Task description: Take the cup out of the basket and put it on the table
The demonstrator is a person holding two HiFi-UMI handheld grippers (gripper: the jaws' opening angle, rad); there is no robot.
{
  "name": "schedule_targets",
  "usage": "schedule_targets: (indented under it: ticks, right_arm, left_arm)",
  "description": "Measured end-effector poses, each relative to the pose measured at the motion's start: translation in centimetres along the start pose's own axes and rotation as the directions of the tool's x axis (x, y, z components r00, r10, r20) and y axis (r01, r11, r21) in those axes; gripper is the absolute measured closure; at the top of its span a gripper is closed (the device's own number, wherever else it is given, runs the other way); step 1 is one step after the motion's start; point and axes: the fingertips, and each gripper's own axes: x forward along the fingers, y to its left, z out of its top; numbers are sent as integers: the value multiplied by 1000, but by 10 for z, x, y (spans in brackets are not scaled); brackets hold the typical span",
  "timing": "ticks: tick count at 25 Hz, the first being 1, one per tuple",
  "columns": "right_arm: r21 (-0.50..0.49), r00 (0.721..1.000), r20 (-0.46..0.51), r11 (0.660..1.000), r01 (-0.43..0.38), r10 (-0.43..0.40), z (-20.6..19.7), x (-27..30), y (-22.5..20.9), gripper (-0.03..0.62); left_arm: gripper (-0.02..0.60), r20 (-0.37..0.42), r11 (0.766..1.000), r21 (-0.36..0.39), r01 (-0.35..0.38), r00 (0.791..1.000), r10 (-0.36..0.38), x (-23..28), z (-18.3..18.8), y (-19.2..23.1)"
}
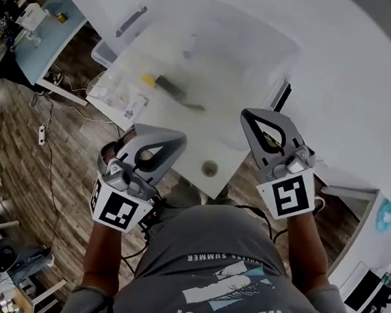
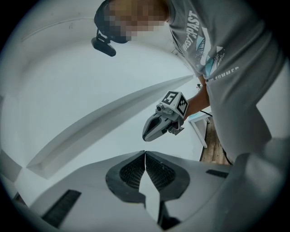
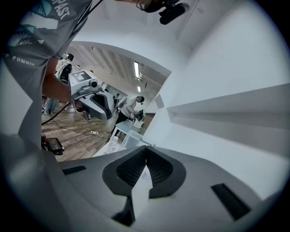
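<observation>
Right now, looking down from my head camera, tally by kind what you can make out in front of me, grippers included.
Grippers: 2, the left gripper and the right gripper, both shut with nothing between the jaws.
Yellow-ended tool: 1, on the white surface.
Clear packet: 1, beside it.
Total: 4. Glare washes out the rest.

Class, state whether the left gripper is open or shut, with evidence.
Shut. The left gripper has its pads meeting tip to tip, nothing between.
</observation>
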Motion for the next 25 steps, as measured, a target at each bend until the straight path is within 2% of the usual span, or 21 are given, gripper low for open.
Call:
schedule_targets:
  ticks: [3, 7, 11, 14, 17, 25]
  right_arm:
    - [1, 1000, 0, 1000, 4, -4, -4, 12, -7, 582]
    - [0, 999, -49, 1000, 16, -16, -6, 27, -12, 583]
    - [-12, 998, -53, 999, 39, -39, 0, 44, -24, 582]
    - [-18, 995, -85, 998, 53, -55, -5, 57, -33, 583]
    - [-16, 993, -110, 999, 51, -53, -10, 70, -37, 583]
    - [-11, 989, -144, 1000, 25, -27, -20, 107, -41, 582]
  left_arm:
    - [566, -28, 1000, -11, 8, 1000, -8, 1, -16, 8]
    - [566, 18, 1000, -6, 9, 1000, -9, 3, -25, 26]
    - [566, 63, 1000, -14, 5, 998, -4, 9, -34, 54]
    - [566, 88, 1000, -15, 28, 996, -26, 18, -42, 64]
    - [566, 83, 998, -28, 54, 995, -52, 23, -56, 70]
    - [566, 95, 995, -74, 65, 994, -58, 27, -85, 87]
